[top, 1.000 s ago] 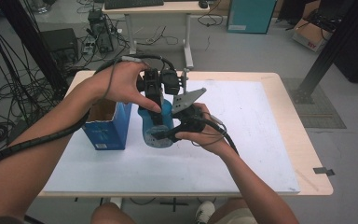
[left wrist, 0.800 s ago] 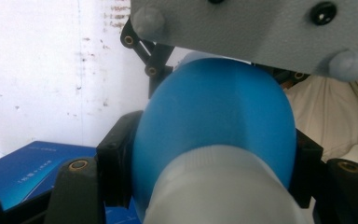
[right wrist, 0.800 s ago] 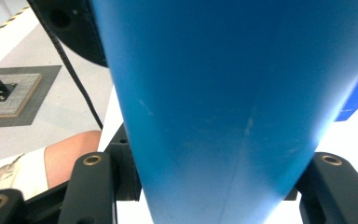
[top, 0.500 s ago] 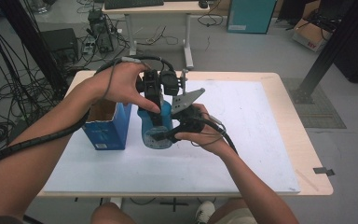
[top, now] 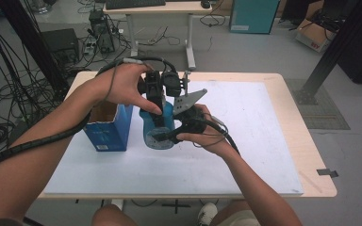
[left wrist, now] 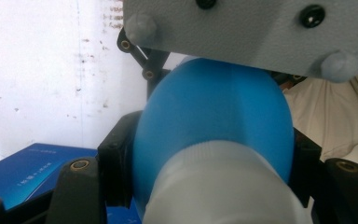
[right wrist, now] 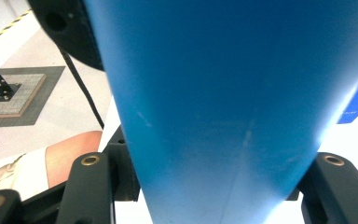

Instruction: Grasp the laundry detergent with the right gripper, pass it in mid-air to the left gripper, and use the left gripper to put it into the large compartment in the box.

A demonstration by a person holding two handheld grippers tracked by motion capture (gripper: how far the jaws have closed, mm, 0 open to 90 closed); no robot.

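— Gripping what?
— My left gripper (top: 156,109) clamps the blue bottle (top: 158,132) near its white cap (left wrist: 223,191); my right gripper (top: 169,135) clamps its body, above the table (top: 264,122), beside the blue box (top: 107,129).

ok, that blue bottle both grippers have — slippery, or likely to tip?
Blue bottle looks smooth and glossy, so probably slippery. Its body bulges, then narrows toward the white cap, so fingers may slide. Tall and upright; could tip if pushed high.

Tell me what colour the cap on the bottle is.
White, on a blue bottle; the cap shows best in the left gripper view.
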